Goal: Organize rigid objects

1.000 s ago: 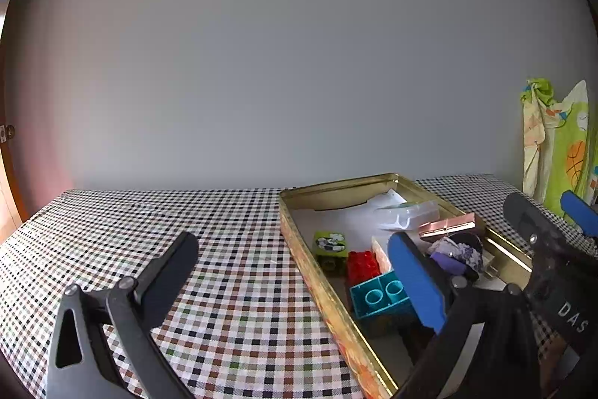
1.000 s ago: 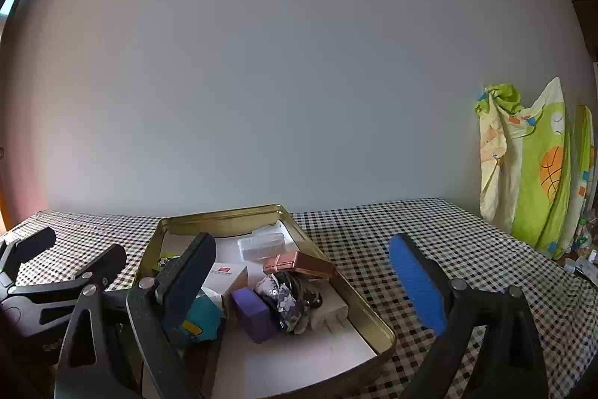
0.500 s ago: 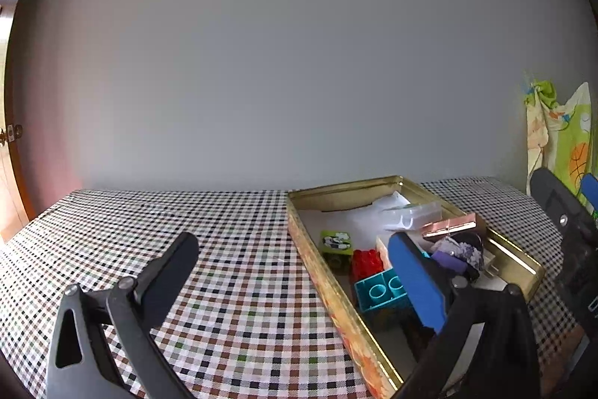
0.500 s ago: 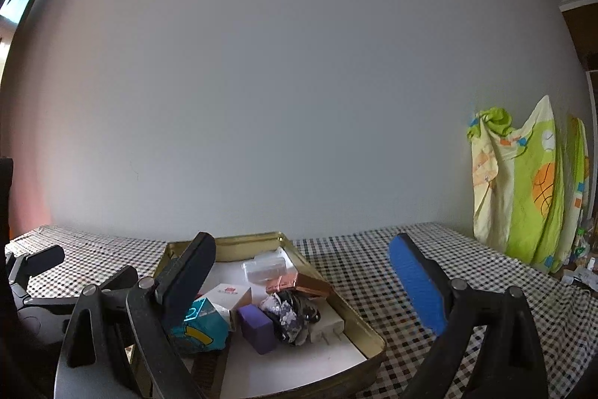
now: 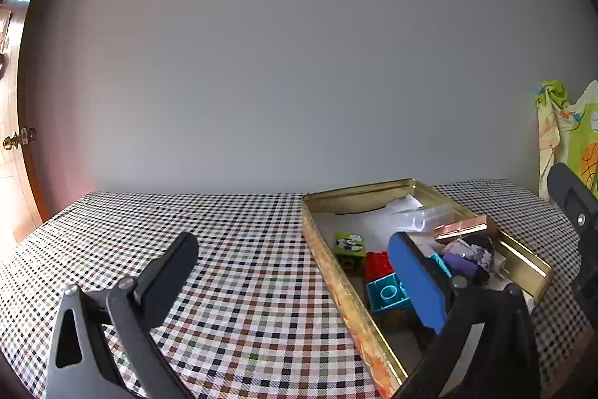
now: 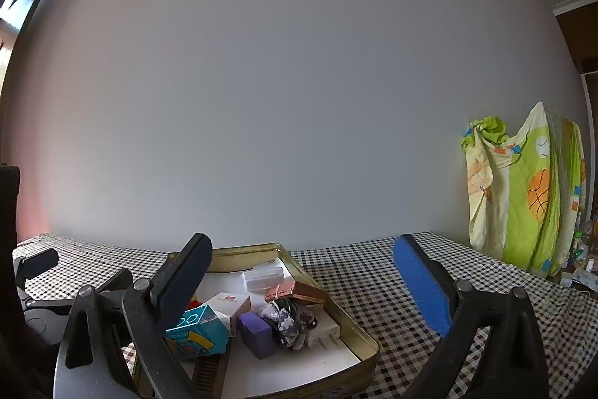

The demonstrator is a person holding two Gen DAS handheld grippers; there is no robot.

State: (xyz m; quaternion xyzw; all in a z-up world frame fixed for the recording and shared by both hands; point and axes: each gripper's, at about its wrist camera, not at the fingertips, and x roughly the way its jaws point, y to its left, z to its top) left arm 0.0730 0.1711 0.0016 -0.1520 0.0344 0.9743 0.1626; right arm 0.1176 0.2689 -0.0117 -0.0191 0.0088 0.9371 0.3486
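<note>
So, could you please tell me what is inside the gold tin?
The gold tin holds a teal brick, red brick, purple block, clear case and white charger; anything beneath them is hidden.

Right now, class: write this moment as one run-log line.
left hand-held gripper: open, empty | right hand-held gripper: open, empty | gold tin: on checked tablecloth, holding toy bricks, purple block, clear case

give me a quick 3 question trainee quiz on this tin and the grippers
1. True or false: the left hand-held gripper is shut on the red toy brick.
2. The purple rectangular block lies: A) on the checked tablecloth B) inside the gold rectangular metal tin C) between the right hand-held gripper fingers.
3. Fill in: the transparent plastic box sits toward the tin's ____ end, seen from the right wrist.

Key: 1 false; 2 B; 3 far
</note>
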